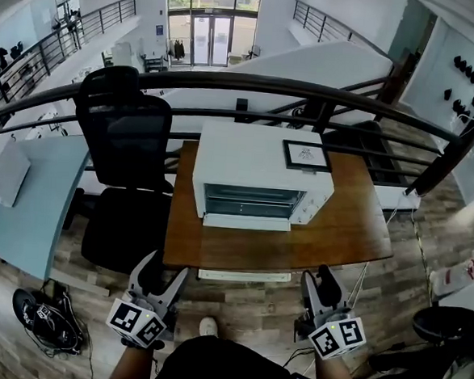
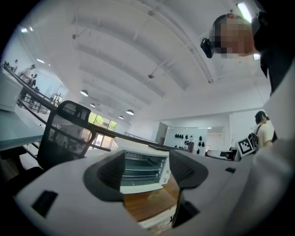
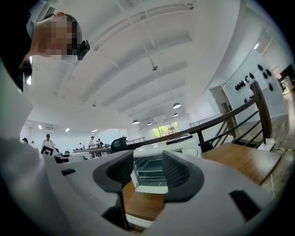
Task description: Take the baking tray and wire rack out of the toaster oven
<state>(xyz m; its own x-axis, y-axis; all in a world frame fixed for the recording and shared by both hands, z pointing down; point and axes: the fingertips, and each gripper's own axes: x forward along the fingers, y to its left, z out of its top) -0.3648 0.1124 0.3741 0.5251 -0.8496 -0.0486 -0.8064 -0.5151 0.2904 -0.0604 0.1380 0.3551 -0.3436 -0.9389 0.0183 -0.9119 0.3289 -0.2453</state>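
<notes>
Nothing out yet: my left tongs [image 1: 167,267] and right tongs [image 1: 317,275], both apart and empty, hang short of the worktop [image 1: 340,224]; ahead, the rack [image 1: 251,199] sits in the open oven [image 1: 259,158], tray unclear

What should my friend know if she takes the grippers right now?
Left gripper: open, empty. Right gripper: open, empty. Both are short of the table.
Oven sits on the table with its door down. Shelves show inside; which is tray and which is rack can't be told.
Done: door open.
Left: pull both out.
</notes>
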